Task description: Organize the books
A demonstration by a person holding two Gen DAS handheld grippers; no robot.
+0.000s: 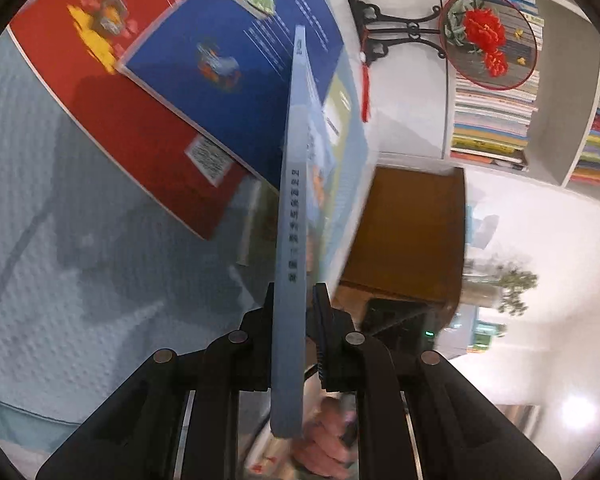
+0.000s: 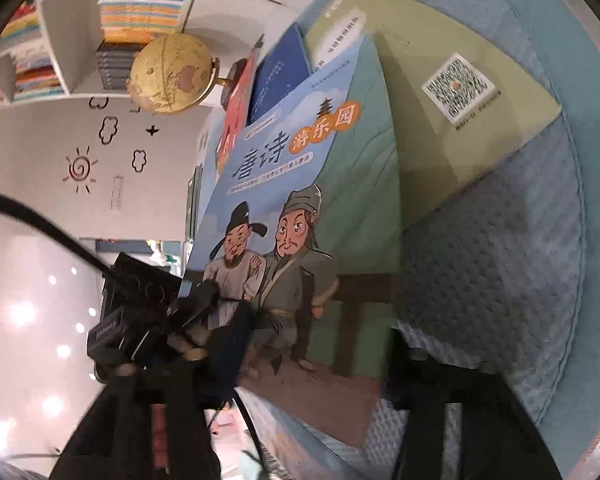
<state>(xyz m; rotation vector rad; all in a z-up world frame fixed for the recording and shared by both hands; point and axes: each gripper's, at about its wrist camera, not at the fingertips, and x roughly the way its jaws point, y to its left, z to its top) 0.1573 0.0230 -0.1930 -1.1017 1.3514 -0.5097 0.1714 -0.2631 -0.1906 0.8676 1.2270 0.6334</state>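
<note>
Upright, the pale blue book (image 1: 290,216) sits pinched in the left gripper (image 1: 292,320); the right gripper's (image 2: 312,364) fingers spread wide; shelf cubbies (image 1: 496,120) hold stacked books.

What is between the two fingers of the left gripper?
The pale blue book, held spine-forward in the left gripper; the left wrist view shows it.
</note>
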